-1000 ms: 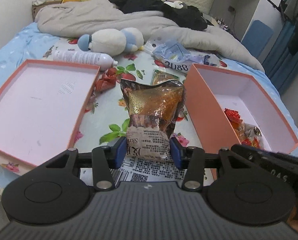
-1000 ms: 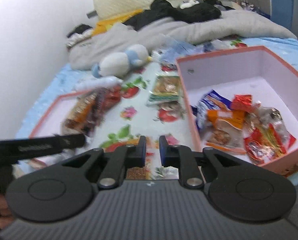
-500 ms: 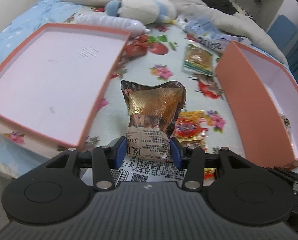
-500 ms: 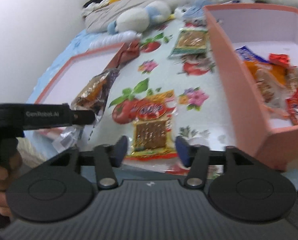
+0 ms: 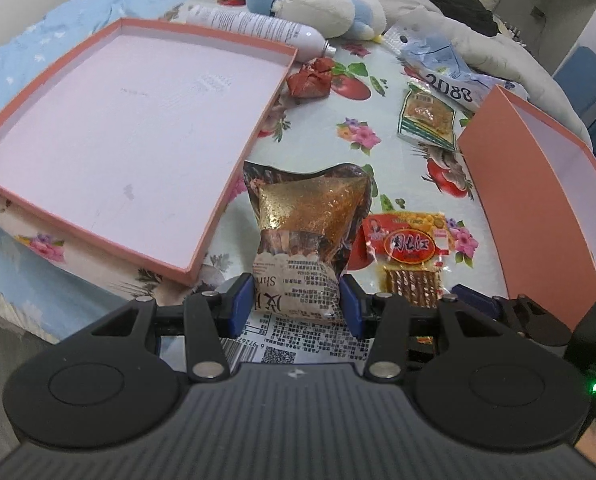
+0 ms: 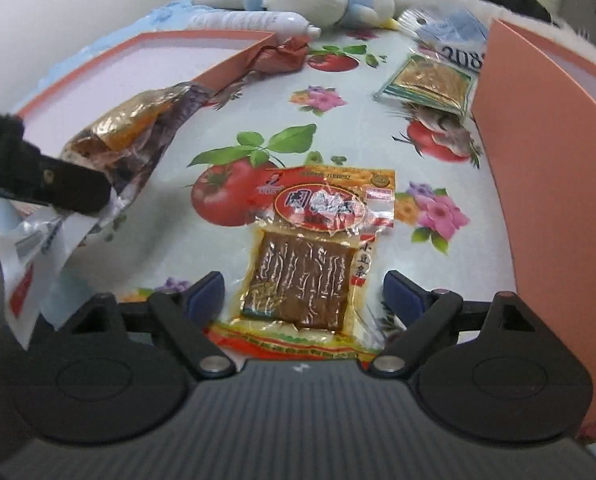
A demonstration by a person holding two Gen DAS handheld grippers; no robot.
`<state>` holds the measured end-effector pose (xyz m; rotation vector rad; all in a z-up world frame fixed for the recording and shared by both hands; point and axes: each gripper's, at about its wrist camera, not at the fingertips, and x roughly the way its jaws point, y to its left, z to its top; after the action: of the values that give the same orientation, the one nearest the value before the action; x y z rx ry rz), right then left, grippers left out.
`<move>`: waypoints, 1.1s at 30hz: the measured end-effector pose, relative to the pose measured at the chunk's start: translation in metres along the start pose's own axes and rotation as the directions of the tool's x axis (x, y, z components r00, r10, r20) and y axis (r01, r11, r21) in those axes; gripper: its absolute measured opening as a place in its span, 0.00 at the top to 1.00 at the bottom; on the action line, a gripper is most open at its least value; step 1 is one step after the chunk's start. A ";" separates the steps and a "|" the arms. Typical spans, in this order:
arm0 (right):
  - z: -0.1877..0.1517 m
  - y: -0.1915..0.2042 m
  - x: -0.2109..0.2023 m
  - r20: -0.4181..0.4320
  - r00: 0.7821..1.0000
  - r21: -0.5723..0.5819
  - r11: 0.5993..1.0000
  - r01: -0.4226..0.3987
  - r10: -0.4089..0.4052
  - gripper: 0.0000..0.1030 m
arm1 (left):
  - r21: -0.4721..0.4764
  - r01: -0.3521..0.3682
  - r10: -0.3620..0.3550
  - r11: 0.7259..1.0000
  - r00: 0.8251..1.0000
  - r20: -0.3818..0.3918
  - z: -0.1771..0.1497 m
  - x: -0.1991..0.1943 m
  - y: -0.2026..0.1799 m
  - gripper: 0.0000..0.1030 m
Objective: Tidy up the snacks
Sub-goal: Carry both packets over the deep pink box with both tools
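My left gripper (image 5: pixel 297 306) is shut on a gold-brown snack bag (image 5: pixel 308 232) and holds it above the flowered sheet, beside the shallow pink lid (image 5: pixel 98 128). The bag also shows in the right wrist view (image 6: pixel 126 136), held at the left. My right gripper (image 6: pixel 304 294) is open, its jaws either side of a yellow-red snack packet (image 6: pixel 314 248) lying flat on the sheet. That packet shows in the left wrist view (image 5: pixel 412 252) too. The deep pink box (image 5: pixel 538 184) stands at the right.
A green-gold packet (image 5: pixel 428 118), a red crumpled wrapper (image 5: pixel 312 78), a white spray bottle (image 5: pixel 254 26), a plush toy (image 5: pixel 318 4) and a blue plastic bag (image 5: pixel 446 64) lie farther back. Grey bedding is piled behind them. The bed edge runs at the lower left.
My right gripper has opened and dropped low over the yellow-red packet. My left gripper has pulled back toward the bed's near edge, still holding the gold-brown bag.
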<state>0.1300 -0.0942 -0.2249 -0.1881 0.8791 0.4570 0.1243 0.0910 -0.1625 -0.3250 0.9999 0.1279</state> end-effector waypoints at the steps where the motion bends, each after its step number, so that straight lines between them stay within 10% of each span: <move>1: 0.002 0.000 0.000 -0.007 1.000 0.004 1.000 -0.004 0.004 0.17 | -0.008 0.011 -0.011 1.000 1.000 -0.004 0.000 0.000 0.001 0.49; 5: 0.009 0.005 -0.002 -0.014 1.000 -0.009 1.000 -0.005 0.005 0.45 | -0.006 0.018 -0.018 1.000 1.000 -0.001 0.001 0.001 -0.002 0.49; 33: 0.030 -0.052 -0.171 0.155 0.988 0.229 0.973 -0.038 0.002 0.46 | 0.037 0.150 -0.152 0.988 0.986 0.074 0.010 -0.080 -0.054 0.49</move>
<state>0.0810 -0.1828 -0.0745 0.0701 0.7756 0.3787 0.1033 0.0463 -0.0785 -0.3635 0.8976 -0.0126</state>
